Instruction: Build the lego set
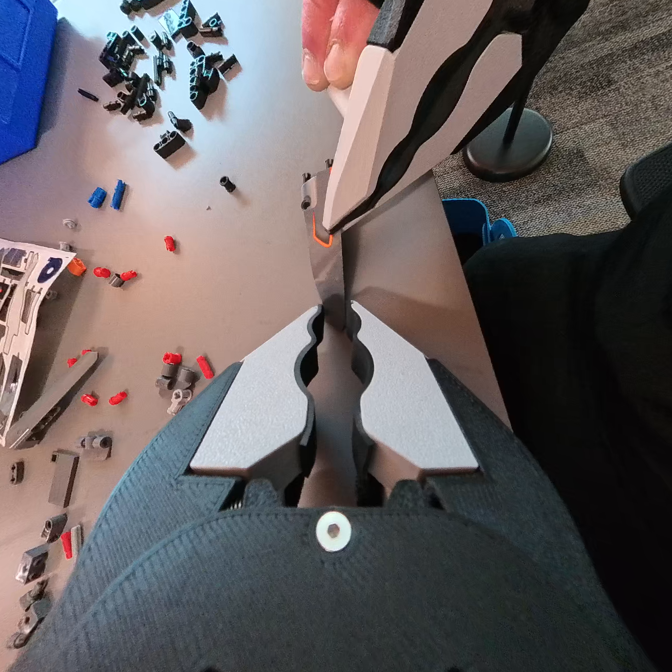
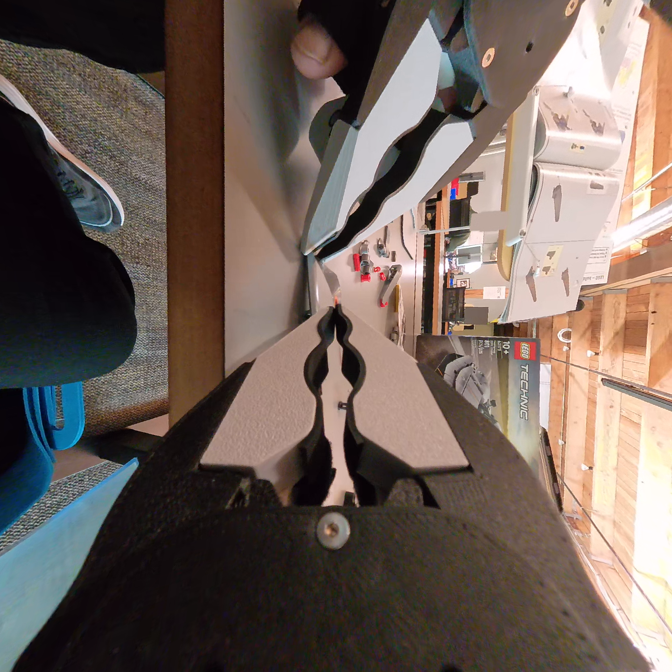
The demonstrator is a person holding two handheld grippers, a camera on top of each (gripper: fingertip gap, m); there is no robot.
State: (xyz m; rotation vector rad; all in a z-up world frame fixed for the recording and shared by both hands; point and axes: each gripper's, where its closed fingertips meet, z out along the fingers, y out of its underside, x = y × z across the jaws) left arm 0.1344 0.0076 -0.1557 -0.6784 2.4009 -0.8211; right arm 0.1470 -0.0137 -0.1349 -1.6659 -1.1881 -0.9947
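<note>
Left gripper [image 1: 336,312] fingers pinched on near end of a grey lego panel [image 1: 327,269] with orange trim. Right gripper [image 1: 332,230] clamped shut on its far end, panel held above grey table [image 1: 236,254]. Loose red pins [image 1: 109,272], black pieces [image 1: 160,72] scattered beyond. Lego box [image 2: 491,382] farther back, carpet off the edge.

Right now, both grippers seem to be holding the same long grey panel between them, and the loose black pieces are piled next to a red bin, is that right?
Nearly. The bin beside the black pieces is blue, not red, as the left wrist view shows. The left gripper and the right gripper do each pinch an end of the long grey panel.
</note>
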